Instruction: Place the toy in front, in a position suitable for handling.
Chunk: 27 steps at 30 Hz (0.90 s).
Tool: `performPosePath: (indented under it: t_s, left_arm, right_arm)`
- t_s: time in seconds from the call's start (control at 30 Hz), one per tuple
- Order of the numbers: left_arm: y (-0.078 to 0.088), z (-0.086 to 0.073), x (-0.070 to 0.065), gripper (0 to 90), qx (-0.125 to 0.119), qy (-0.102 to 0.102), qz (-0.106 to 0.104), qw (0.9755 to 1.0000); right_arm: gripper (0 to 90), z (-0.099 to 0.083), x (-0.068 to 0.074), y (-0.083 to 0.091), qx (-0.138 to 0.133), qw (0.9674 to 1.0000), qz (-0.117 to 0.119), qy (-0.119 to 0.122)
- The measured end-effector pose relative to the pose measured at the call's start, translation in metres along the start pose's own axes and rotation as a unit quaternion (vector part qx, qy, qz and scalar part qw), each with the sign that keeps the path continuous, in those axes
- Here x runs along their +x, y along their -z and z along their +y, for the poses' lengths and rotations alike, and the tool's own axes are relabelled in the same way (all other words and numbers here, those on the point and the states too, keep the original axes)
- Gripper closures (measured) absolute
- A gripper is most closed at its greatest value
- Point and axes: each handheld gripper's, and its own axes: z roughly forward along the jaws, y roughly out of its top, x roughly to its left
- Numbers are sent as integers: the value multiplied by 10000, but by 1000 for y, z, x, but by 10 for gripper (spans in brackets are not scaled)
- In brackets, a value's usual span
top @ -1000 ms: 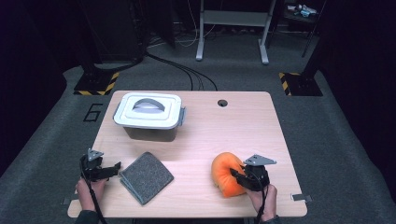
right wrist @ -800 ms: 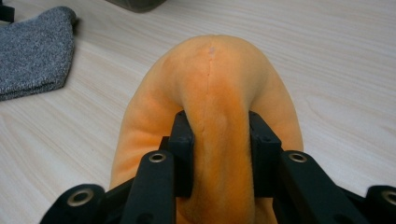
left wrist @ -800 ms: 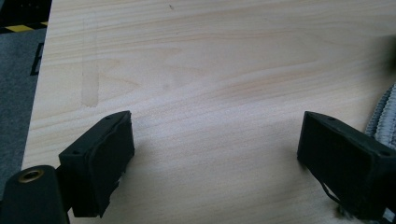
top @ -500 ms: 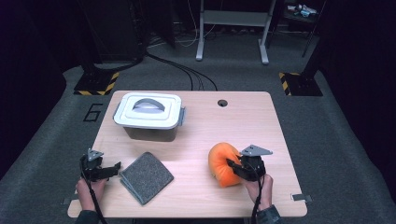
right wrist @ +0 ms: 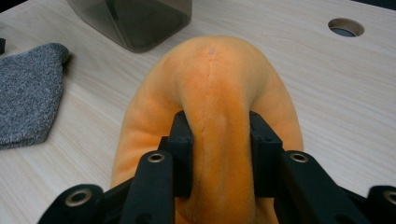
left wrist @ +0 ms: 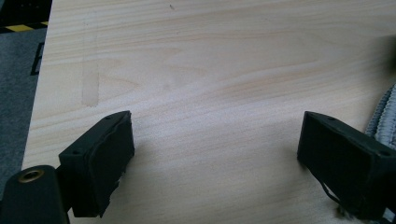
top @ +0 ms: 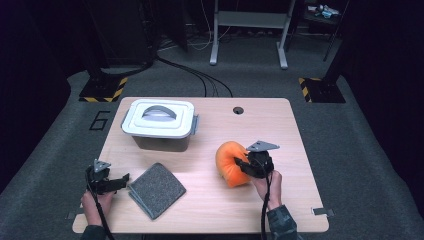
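From the high view, the right gripper (top: 246, 165) pinches the orange plush cushion (top: 229, 162), raised for carrying. In the left gripper view, the jaws stand wide over bare table (left wrist: 210, 84), grey cloth (left wrist: 383, 114) beside one jaw. In the right gripper view, the cushion bulges ahead of the squeezing pads (right wrist: 182, 140), the lidded box (right wrist: 135, 21) beyond.

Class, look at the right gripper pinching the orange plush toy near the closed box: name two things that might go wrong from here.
1. The right gripper pinches only a narrow fold of the soft orange plush toy; the fold may slip out once lifted.
2. The lid is on the storage box, so the toy may have nowhere to go; the left gripper is open over bare table beside the grey cloth.
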Motion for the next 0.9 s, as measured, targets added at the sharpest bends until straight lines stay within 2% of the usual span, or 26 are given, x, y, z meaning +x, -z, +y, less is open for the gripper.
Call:
performPosePath:
  t_s: [0.23, 0.87, 0.9]
  left_arm:
    - [0, 0, 0, 107, -2, -5, 3, 10000]
    - [0, 0, 0, 107, -3, 19, -11, 10000]
    - [0, 0, 0, 107, -4, 18, -10, 10000]
  right_arm:
    - [670, 19, -1, -18, 28, 9999, 3, 124]
    - [639, 55, 6, -66, 67, 9999, 40, 86]
    - [635, 56, 6, -68, 60, 9999, 29, 137]
